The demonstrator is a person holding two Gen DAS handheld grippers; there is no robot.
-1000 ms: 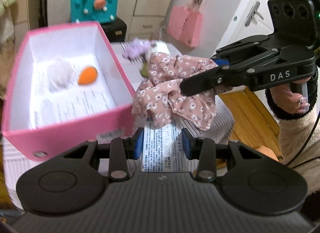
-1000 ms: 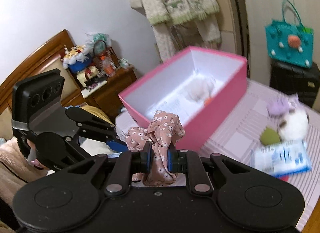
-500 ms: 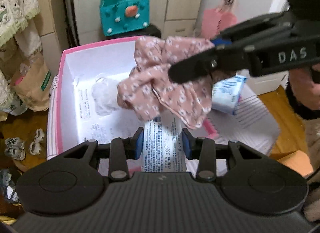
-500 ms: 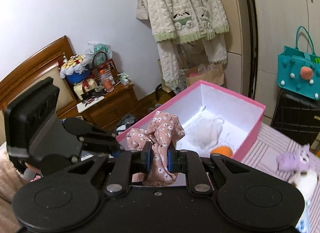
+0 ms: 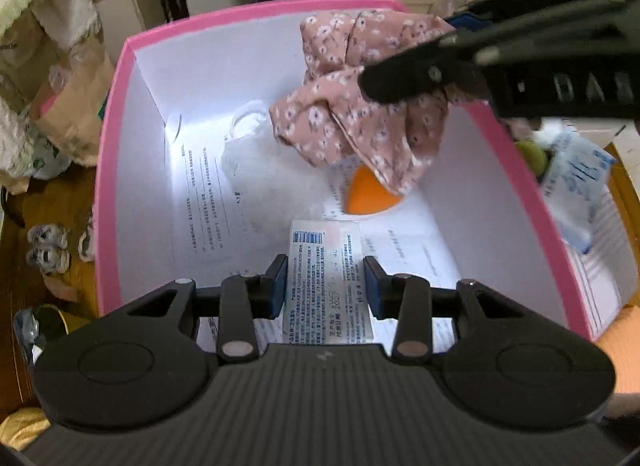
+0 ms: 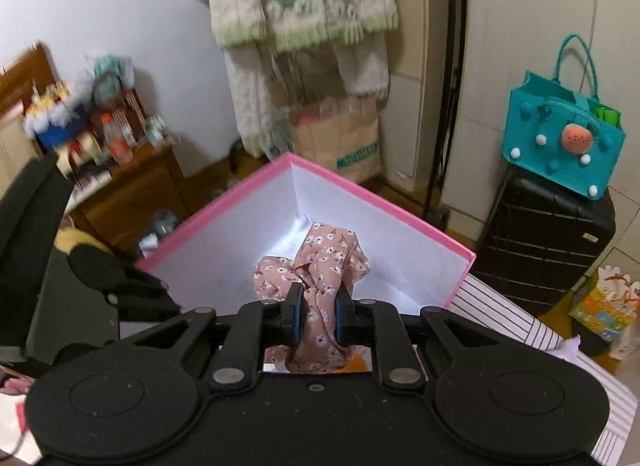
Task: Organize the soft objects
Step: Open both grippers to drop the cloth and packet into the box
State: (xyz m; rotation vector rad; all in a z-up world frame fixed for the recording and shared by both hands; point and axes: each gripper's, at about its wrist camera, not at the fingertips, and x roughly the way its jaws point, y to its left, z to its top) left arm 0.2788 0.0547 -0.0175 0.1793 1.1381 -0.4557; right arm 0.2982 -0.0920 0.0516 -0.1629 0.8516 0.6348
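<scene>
Pink floral scrunchie (image 6: pixel 320 266) hangs above the open pink box (image 5: pixel 120 113) — right gripper (image 6: pixel 318 316) pinches it tightly; left gripper (image 5: pixel 325 286) clamps a printed packet (image 5: pixel 328 286) over the box floor.

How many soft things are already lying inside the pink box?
2: an orange sponge on the box floor under the hanging floral scrunchie, and a white puff to its left. The scrunchie could hide more in the pink box.

Floral cloth scrunchie (image 5: pixel 360 105); matt pink cardboard box (image 5: pixel 116 113), smooth white inside
</scene>
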